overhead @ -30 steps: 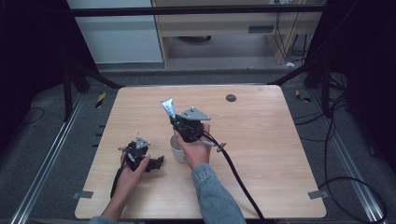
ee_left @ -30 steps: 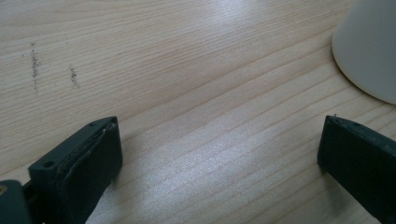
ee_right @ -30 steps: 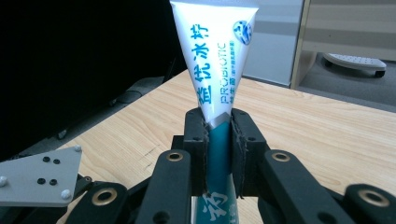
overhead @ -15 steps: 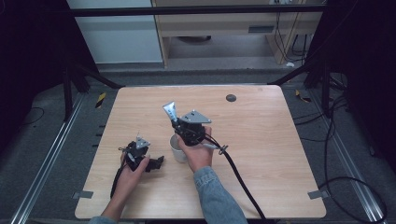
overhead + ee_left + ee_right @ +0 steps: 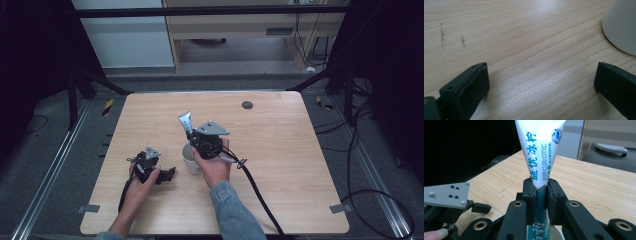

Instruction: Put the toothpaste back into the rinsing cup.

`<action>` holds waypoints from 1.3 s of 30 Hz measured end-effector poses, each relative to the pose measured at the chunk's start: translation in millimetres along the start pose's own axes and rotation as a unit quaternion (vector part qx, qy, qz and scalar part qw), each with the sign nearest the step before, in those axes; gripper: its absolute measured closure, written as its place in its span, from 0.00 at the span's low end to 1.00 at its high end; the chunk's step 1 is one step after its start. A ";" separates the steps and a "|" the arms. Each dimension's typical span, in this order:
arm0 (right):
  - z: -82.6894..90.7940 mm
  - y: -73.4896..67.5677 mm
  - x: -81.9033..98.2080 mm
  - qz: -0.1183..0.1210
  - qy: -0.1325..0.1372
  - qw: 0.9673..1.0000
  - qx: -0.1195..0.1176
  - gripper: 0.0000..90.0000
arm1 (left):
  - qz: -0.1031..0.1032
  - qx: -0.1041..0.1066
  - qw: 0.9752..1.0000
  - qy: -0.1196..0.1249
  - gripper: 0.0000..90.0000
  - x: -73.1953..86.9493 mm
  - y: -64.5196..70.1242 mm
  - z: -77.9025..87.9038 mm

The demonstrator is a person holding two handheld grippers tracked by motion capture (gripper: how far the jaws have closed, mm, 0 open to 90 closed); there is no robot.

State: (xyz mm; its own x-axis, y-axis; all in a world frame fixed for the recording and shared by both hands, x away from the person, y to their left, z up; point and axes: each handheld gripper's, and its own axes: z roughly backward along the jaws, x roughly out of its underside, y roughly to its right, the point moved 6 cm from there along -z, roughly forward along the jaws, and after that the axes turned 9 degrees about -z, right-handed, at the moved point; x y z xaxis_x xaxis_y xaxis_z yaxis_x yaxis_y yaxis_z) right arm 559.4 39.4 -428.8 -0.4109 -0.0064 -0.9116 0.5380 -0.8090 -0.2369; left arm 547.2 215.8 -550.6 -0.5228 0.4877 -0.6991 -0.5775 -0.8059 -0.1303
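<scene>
One toothpaste tube [image 5: 540,157], pinched by the right gripper [image 5: 541,195], stands upright above the cup [image 5: 190,159], crimped end up; the left gripper [image 5: 541,82] rests spread.

A pale wooden table [image 5: 290,150] is standing on a dark grey floor [image 5: 370,165]. A small dark round disc [image 5: 247,105] is sitting flat in the table's top near its far edge. Two strips of grey tape [image 5: 85,208] are sticking to the table's near corners, one on each side. Black cables [image 5: 372,200] are trailing across the floor to the right of the table. A yellow-and-black striped piece [image 5: 108,107] is lying on the floor just beyond the table's far left corner, and another [image 5: 321,102] beyond its far right corner. A light wooden shelf unit [image 5: 235,30] is standing beyond the table's far edge.
</scene>
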 end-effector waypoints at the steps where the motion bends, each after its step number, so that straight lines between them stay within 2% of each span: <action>1: 0.9 1.8 2.1 -0.003 -0.002 1.000 0.001 0.87 | 0.000 0.000 1.000 0.000 0.00 0.0 0.0 0.0; 15: 5.5 5.7 6.2 -0.005 -0.007 1.000 0.005 0.87 | 0.000 0.000 1.000 0.000 0.00 -0.1 0.0 -0.1; 39: 6.5 3.6 14.6 0.001 -0.018 1.000 0.002 0.87 | 0.000 0.000 1.000 0.000 0.00 -0.1 0.0 -0.1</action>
State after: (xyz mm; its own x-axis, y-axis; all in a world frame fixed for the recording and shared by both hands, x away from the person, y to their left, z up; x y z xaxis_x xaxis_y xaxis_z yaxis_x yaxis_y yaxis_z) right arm 550.6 32.6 -440.8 -0.4358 -0.0295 -0.8996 0.5355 -0.8118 -0.2328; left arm 547.3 215.7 -550.6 -0.5227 0.4879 -0.6990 -0.5780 -0.8056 -0.1301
